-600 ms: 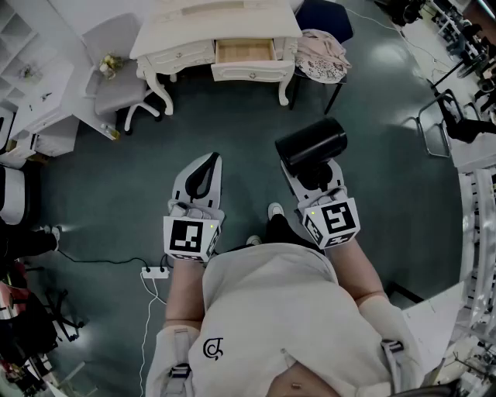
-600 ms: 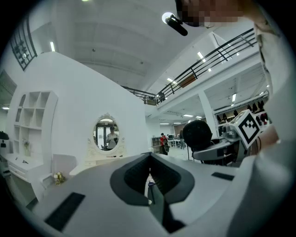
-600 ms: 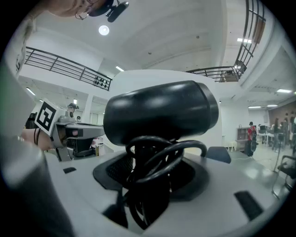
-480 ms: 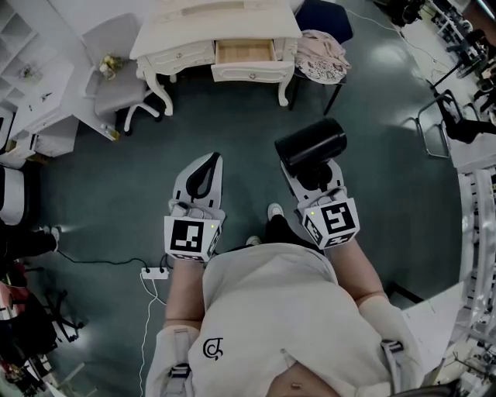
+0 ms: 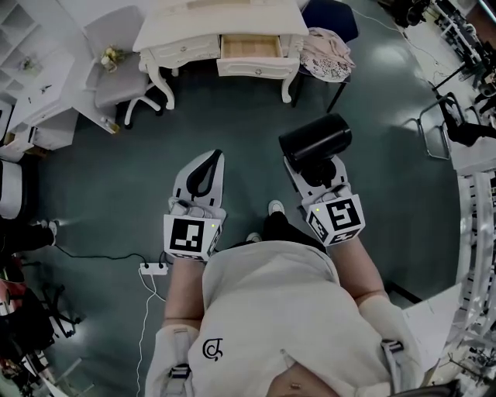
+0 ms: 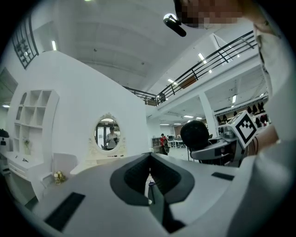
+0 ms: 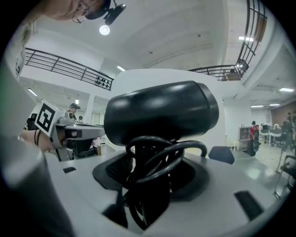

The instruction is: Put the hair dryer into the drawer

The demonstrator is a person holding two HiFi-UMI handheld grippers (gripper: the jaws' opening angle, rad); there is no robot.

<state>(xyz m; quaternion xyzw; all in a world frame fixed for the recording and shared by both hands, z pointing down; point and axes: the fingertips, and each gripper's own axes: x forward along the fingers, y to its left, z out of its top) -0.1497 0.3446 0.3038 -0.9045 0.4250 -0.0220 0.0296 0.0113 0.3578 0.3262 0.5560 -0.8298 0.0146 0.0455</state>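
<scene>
In the head view my right gripper (image 5: 311, 164) is shut on the handle of a black hair dryer (image 5: 314, 141), whose barrel lies across above the jaws. The right gripper view shows the hair dryer (image 7: 159, 111) with its coiled black cord (image 7: 155, 162) wound round the handle between the jaws of the right gripper (image 7: 148, 178). My left gripper (image 5: 209, 161) is level beside it, shut with nothing in it; in its own view the left gripper (image 6: 149, 162) has its tips together. Far ahead, a white dressing table (image 5: 194, 23) has its middle drawer (image 5: 249, 46) pulled open, showing a bare wooden bottom.
A grey chair (image 5: 116, 77) stands left of the dressing table, and a dark chair with a pale cloth (image 5: 325, 56) stands to its right. White shelving (image 5: 31, 108) runs along the left. A power strip (image 5: 155, 270) with its cable lies on the green floor by my feet.
The dressing table has slid slightly up and right in the head view. Both grippers keep nearly the same places, and the right one still holds the hair dryer.
</scene>
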